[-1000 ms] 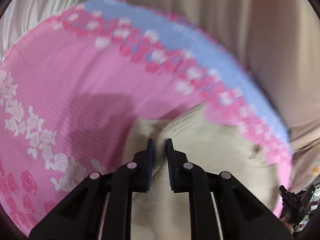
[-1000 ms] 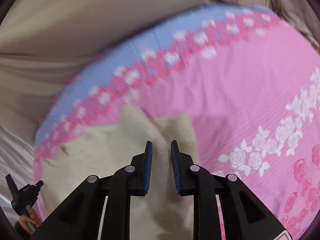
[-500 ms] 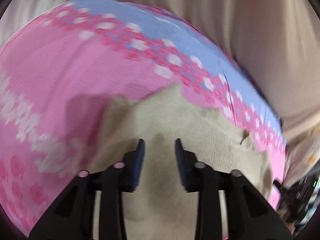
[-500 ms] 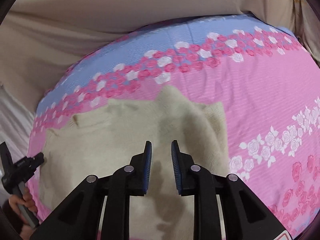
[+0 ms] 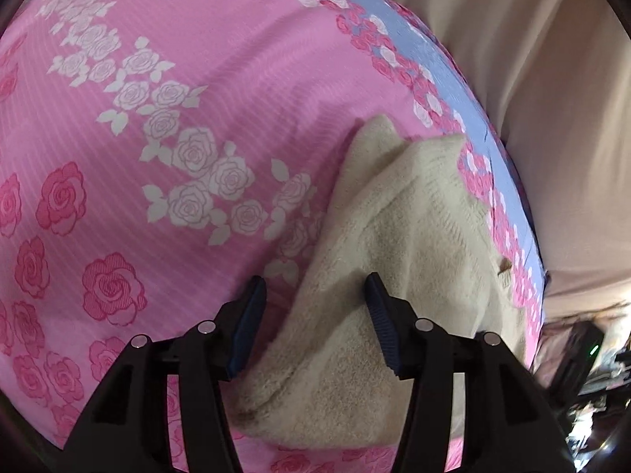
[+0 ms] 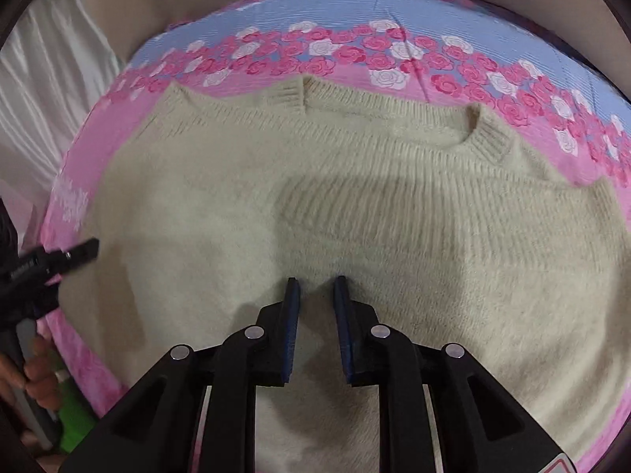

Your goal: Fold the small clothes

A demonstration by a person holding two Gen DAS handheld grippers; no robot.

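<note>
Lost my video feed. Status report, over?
Left gripper open, straddling the sweater's edge. Right gripper narrowly open, empty, over the cream sweater, flat on the pink floral sheet. Nothing in the way.

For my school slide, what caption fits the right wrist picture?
The open right gripper hovers over a cream sweater spread on a rose-patterned sheet.

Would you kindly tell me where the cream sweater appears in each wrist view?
Left wrist: cream sweater lower right, its edge between the open left gripper fingers.
Right wrist: fills the centre, behind the right gripper.
Shared landmark: blue rose-bordered sheet edge.
</note>
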